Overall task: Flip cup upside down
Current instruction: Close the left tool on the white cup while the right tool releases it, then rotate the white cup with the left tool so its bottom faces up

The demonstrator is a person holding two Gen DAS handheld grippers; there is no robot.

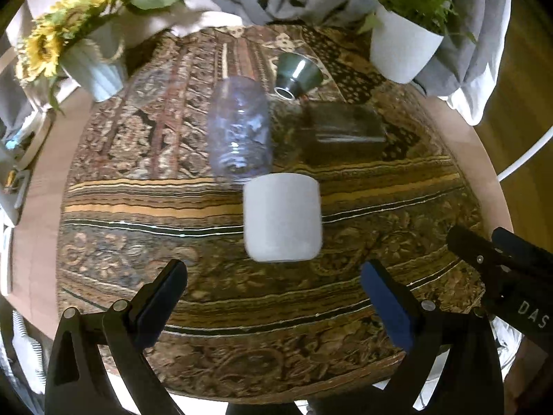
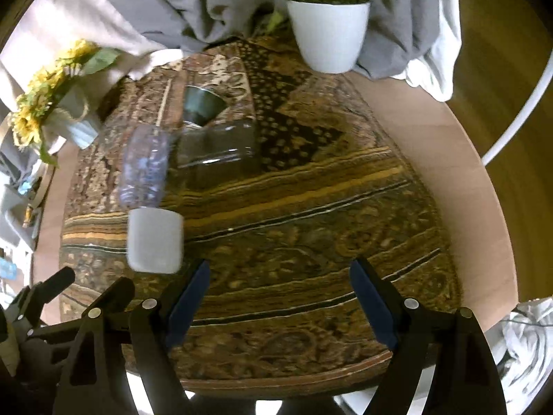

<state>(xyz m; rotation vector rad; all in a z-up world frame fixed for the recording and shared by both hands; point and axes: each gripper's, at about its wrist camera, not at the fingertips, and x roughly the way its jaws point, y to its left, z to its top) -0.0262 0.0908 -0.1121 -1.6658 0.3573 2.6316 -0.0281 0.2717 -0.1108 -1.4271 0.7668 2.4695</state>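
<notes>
Round table under a patterned cloth, grey drapery behind, and both grippers hang over the near edge. Left gripper first: fingers spread wide, nothing between them, and the white cup sits dead ahead, just beyond the tips and centred in the gap. Right gripper: fingers also wide and bare, only cloth ahead of them; from that side the cup is off beyond the left fingertip.

Which way up the cup stands I cannot tell; the pictures are smeared and neither rim nor base shows clearly. It looks like matte ceramic, stiff, thick-walled, with some weight, and breakable if it tips off. No handle visible. My call: take it across the middle of the wall, blue pads square on opposite sides, firm enough that it cannot slide during the turn. The left gripper looks best placed for that.

Past the cup, touching or nearly so, a clear bluish tumbler; beside that a clear glass, and further back a dark green cup. Tight company, so a wide swing could knock glass.

Further out, a white pot with a green plant at far right, sunflowers in a ribbed vase at far left.
</notes>
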